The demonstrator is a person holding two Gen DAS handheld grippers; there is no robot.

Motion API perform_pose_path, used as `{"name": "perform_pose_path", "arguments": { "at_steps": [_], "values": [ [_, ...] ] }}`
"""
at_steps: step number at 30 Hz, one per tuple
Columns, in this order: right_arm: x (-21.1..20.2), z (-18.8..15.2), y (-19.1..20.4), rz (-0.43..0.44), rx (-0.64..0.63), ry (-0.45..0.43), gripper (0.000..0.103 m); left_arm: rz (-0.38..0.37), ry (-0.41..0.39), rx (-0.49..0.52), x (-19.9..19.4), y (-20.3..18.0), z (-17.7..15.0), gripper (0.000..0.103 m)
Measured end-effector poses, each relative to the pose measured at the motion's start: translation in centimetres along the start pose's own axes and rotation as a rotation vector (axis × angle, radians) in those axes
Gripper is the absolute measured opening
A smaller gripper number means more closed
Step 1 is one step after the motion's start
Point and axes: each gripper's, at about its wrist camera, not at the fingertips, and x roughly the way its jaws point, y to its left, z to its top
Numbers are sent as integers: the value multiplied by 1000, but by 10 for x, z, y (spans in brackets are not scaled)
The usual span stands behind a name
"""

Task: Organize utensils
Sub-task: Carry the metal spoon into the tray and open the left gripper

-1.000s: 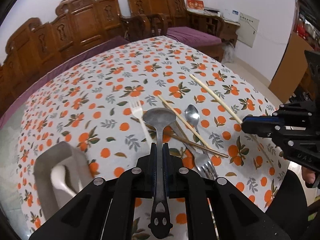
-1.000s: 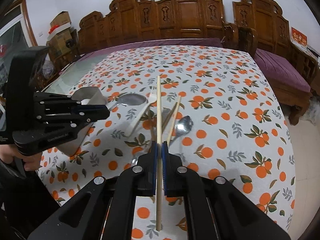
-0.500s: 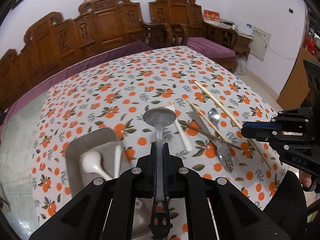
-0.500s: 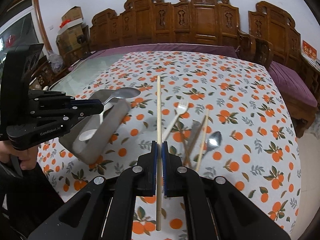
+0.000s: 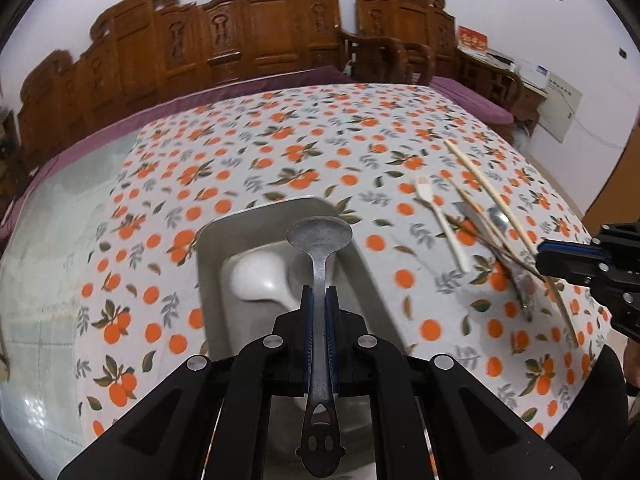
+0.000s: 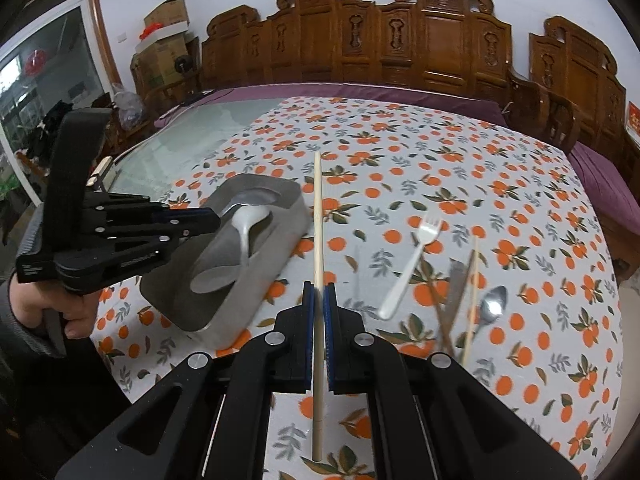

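My left gripper (image 5: pixel 319 296) is shut on a large metal spoon (image 5: pixel 320 236), holding it over the grey tray (image 5: pixel 224 232), which holds a white ceramic spoon (image 5: pixel 260 276). My right gripper (image 6: pixel 318 292) is shut on a pale chopstick (image 6: pixel 318 216), held above the cloth just right of the tray (image 6: pixel 280 264). The left gripper also shows in the right wrist view (image 6: pixel 208 220). A white plastic fork (image 6: pixel 412 264), a metal spoon (image 6: pixel 492 304), another chopstick (image 6: pixel 472 292) and dark sticks (image 6: pixel 444 320) lie on the cloth at the right.
The table carries a white cloth with an orange print (image 5: pixel 280 152); a bare glass strip (image 5: pixel 48 248) runs along its left side. Carved wooden chairs (image 6: pixel 400 40) stand behind the table. The right gripper shows at the right edge of the left wrist view (image 5: pixel 560 256).
My left gripper has carried the metal spoon left, from above the loose utensils to over the tray. My right gripper has moved left with the chopstick, closer to the tray.
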Motion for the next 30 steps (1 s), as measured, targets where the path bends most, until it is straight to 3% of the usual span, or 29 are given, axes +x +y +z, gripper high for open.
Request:
{"name": "perform_pose_path", "arguments": {
  "at_steps": [12, 24, 30],
  "values": [
    [22, 8, 17, 20, -9, 31, 6, 11, 58, -72, 32, 28, -15, 5],
    [34, 10, 24, 21, -5, 45, 6, 2, 98, -59, 47, 27, -17, 6],
    [35, 16, 29, 29, -8, 37, 6, 1, 48, -66, 30, 33, -13, 6]
  ]
}}
